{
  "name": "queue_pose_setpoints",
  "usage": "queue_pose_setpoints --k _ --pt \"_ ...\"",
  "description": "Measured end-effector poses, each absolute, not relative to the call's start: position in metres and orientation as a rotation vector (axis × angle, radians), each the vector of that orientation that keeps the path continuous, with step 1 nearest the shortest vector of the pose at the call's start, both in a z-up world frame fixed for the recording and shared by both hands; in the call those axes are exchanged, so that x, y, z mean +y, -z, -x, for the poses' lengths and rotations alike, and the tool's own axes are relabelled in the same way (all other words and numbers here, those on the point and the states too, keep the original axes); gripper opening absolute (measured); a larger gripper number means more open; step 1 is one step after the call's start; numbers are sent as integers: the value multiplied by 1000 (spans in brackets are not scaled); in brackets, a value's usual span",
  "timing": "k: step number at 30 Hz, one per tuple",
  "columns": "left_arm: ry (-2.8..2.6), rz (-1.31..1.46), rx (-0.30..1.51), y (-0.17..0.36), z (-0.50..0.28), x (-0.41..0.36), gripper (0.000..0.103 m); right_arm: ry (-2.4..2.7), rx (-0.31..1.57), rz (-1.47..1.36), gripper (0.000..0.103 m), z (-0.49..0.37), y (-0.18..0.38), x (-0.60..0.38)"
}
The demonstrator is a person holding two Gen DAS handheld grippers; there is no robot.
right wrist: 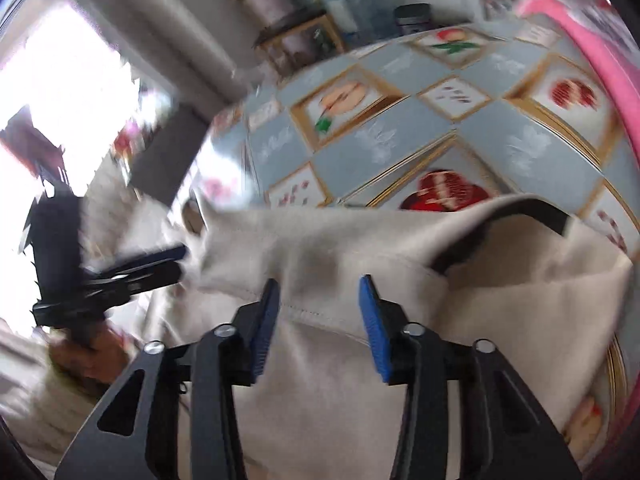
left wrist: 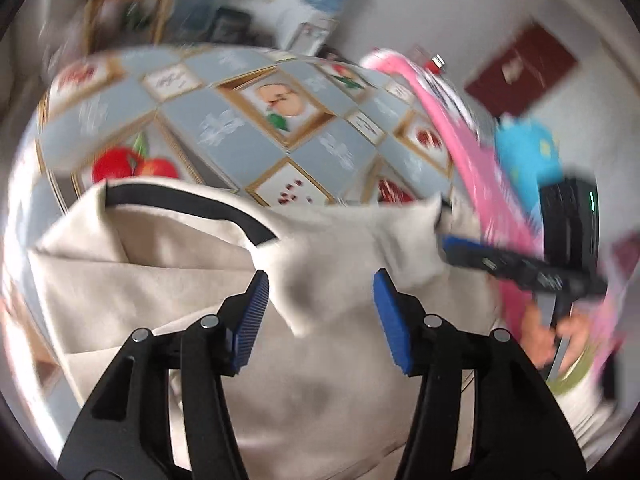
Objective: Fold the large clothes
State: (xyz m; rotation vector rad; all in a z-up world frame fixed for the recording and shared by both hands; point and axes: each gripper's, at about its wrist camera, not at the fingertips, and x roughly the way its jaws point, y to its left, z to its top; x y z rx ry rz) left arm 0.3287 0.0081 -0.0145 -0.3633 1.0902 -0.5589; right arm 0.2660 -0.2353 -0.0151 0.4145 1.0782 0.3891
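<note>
On one fruit-print tablecloth (left wrist: 248,136), one cream garment (left wrist: 168,264) lies under two grippers, left gripper (left wrist: 320,300) and right gripper (right wrist: 318,312), fingers spread, pinching nothing.

Fruit-print tablecloth (left wrist: 248,148), white wall (left wrist: 460,12), bright window (right wrist: 60,92).

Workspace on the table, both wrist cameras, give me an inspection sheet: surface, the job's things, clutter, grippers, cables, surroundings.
Surface: table under a grey-blue cloth with gold-framed fruit pictures; far half bare.
Job's things: cream garment with a black neckband, lying rumpled on the near part of the table.
Clutter: pink hoop-like item at the table's edge; a blue item behind it, too blurred to name.
Grippers: left gripper open, blue fingers apart over the cloth, nothing pinched; right gripper open over a stitched hem, nothing pinched.
Cables: nothing seen.
Surroundings: bright window, a framed shelf unit, a dark red panel on the wall; all blurred.
</note>
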Motion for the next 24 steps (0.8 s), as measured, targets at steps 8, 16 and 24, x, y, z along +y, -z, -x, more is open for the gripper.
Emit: queue_pose_setpoints --k 8,16,24 --pt "522 571 1226 53 -368 13 39 -339 1221 -773 49 -271 64 -290" --pt "596 681 1246 54 -358 21 39 -396 1259 -859 49 -267 74 -290" --pt "625 670 1293 57 -351 16 39 -424 1309 -882 49 -265 76 -277"
